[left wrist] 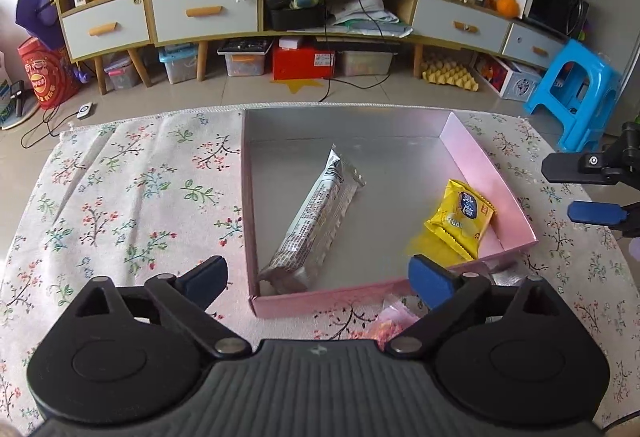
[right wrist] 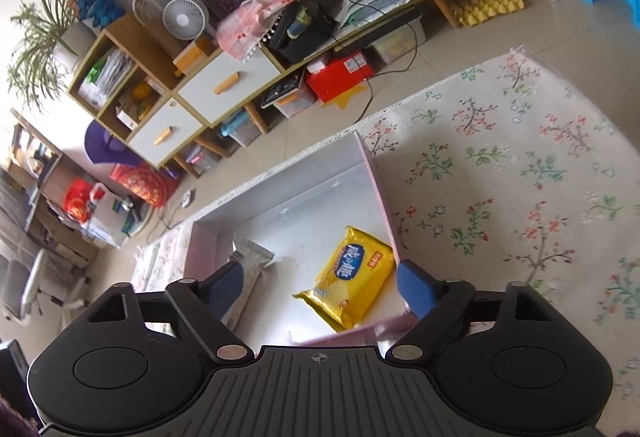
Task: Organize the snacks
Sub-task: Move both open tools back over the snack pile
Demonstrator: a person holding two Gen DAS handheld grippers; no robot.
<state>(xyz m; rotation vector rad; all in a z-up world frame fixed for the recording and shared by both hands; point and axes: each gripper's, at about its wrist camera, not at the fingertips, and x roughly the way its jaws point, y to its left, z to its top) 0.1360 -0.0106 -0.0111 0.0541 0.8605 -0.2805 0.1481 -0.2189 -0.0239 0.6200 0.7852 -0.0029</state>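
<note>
A shallow pink cardboard box (left wrist: 486,161) with a silvery floor sits on the table, on a floral white cloth (left wrist: 132,173). Inside lie two snacks — a long silver foil packet (left wrist: 316,221) slanting across the middle, and a yellow plastic snack pack (left wrist: 460,217) near the right wall. The left gripper (left wrist: 318,275) hovers over the box's near edge, jaws spread wide, nothing between them. The right gripper (right wrist: 320,283) is likewise spread and empty — above the yellow pack.

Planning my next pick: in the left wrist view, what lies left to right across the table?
Bare floral tablecloth → silver snack pack in the pink box → yellow snack pack → right gripper, open.
</note>
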